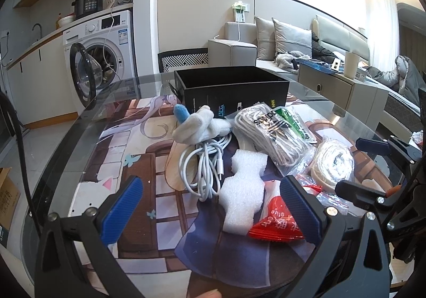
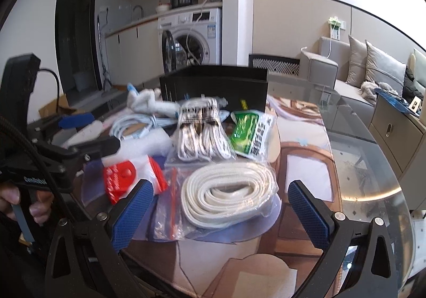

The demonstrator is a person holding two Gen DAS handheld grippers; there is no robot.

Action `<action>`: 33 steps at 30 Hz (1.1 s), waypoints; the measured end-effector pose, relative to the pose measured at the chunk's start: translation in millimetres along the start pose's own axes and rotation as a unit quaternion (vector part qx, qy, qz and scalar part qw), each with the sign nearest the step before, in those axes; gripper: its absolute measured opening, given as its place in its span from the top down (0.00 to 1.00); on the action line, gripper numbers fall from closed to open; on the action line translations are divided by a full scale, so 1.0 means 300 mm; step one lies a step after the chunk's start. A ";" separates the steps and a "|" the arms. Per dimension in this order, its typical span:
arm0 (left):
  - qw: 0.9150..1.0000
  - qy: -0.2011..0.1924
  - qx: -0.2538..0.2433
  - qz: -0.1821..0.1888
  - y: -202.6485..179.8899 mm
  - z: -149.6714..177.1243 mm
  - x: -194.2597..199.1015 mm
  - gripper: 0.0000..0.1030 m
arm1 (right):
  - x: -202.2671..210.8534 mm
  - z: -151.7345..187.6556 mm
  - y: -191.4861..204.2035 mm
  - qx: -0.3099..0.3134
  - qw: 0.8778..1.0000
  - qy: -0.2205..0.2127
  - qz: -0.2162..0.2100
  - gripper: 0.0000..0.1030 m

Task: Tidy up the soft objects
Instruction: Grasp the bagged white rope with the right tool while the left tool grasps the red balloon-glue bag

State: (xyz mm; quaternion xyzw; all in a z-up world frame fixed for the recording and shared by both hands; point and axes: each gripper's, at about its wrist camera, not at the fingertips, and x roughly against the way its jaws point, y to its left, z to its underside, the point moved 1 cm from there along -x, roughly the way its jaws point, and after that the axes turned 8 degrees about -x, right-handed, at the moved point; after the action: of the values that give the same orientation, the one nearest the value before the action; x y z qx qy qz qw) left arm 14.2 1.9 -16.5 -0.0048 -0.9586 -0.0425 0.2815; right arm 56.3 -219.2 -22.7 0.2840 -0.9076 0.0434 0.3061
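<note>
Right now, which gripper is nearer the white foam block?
Left. The left gripper hangs open right over the white foam block, which lies between its fingers. The right gripper is open off to the block's right, over the bagged coil of flat white cord.

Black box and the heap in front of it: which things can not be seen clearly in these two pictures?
- Inside of the black box: both views look at it from low, so its walls hide any contents.
- Plush toy: blurred in the right wrist view.
- Red packet: partly behind the left gripper finger in the left wrist view.
- Zip bag: contents too small to tell, right wrist view.
</note>
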 end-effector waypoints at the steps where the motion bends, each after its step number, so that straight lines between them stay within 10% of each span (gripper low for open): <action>1: 1.000 0.001 0.000 0.000 -0.002 -0.001 -0.002 0.00 | -0.008 0.000 0.001 0.005 1.000 0.008 0.002 0.00; 22: 1.000 0.014 -0.005 0.001 0.007 -0.012 -0.040 0.00 | -0.149 -0.041 -0.007 0.044 0.993 0.113 -0.016 0.01; 33: 1.000 0.024 -0.015 0.005 -0.007 -0.017 -0.054 0.00 | -0.121 -0.037 -0.026 0.036 0.994 0.095 -0.033 0.31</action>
State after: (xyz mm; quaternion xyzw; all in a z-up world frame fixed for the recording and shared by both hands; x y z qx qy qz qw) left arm 30.5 -0.5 -21.1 -0.0133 -0.9509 -0.0558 0.3041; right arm 90.1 -205.3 -35.4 0.3195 -0.8624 0.0931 0.3815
